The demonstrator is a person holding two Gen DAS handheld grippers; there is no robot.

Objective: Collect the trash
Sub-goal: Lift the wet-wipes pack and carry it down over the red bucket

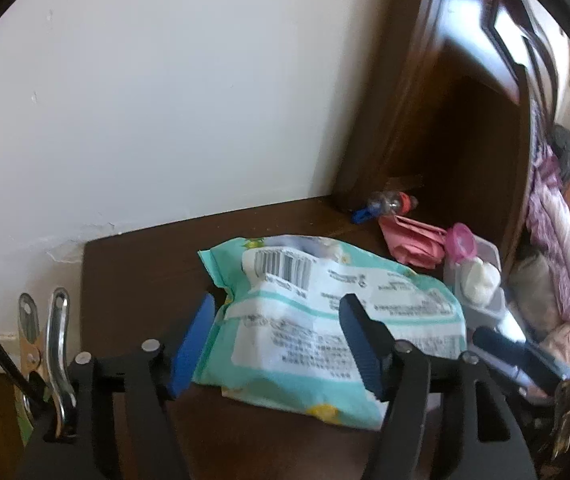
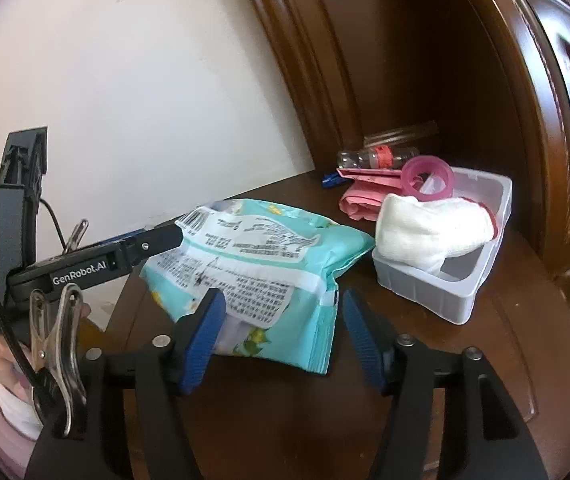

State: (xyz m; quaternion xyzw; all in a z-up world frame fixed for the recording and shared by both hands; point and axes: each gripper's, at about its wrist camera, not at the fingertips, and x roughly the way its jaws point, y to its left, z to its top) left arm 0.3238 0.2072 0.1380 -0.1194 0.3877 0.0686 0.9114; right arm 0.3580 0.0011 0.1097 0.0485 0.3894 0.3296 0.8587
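Observation:
A teal and white wipes packet (image 1: pixel 325 316) lies on the dark wooden nightstand (image 1: pixel 133 272). My left gripper (image 1: pixel 277 316) is open, its blue fingers on either side of the packet's near end. In the right wrist view the same packet (image 2: pixel 253 256) lies between the open fingers of my right gripper (image 2: pixel 281 312), and the left gripper (image 2: pixel 161 240) reaches in from the left and touches the packet's barcode corner. It is not clear whether either gripper lifts the packet.
A grey plastic box (image 2: pixel 461 280) holds a white cloth (image 2: pixel 429 228) and a pink ring (image 2: pixel 425 178). Behind it lie a folded pink bag (image 2: pixel 361 196), a small plastic bottle (image 2: pixel 377 156) and a blue clip (image 2: pixel 331 179). A white wall stands to the left and a carved wooden headboard (image 2: pixel 525 80) to the right.

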